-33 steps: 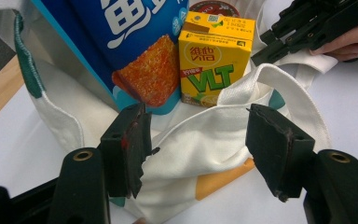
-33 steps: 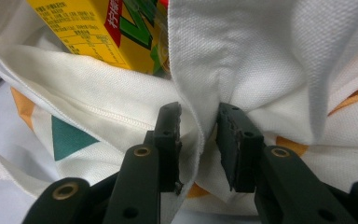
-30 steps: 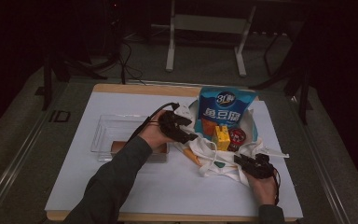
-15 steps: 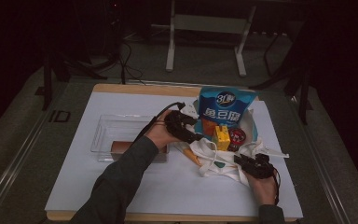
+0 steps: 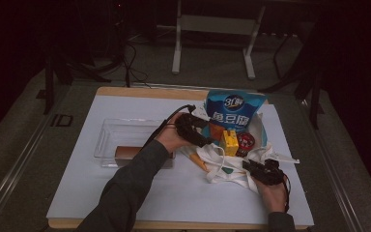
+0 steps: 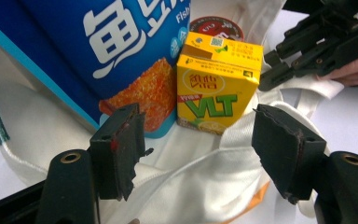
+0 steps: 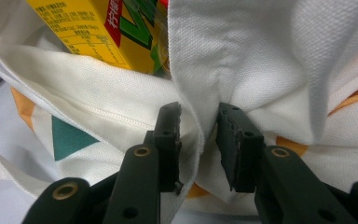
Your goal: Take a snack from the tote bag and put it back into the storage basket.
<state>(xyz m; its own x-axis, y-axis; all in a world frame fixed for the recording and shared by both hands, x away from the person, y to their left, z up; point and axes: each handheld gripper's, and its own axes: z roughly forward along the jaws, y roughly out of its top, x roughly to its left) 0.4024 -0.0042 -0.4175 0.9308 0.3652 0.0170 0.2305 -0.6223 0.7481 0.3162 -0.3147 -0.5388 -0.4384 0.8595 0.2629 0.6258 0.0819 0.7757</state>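
A white tote bag (image 5: 222, 166) lies open on the table. It holds a blue snack bag (image 5: 234, 113), a yellow VLT juice box (image 5: 230, 142) and a red-lidded can (image 5: 245, 141). My left gripper (image 5: 206, 141) hovers at the bag's left edge, open. Its jaws have just been opening, and in the left gripper view they (image 6: 196, 140) stand wide over the bag cloth (image 6: 191, 177), short of the juice box (image 6: 216, 88). My right gripper (image 7: 199, 121) is shut on a fold of the bag's cloth (image 7: 261, 56) at its near right rim (image 5: 247, 165).
A clear plastic tray (image 5: 108, 133) with a brown object (image 5: 128, 151) in it sits left of the bag on the white mat (image 5: 174, 193). The table's wooden edge (image 5: 140, 91) runs along the back. Dark stands and cables are on the floor behind.
My left hand has edged slightly right toward the bag. The right hand has stayed put on the cloth.
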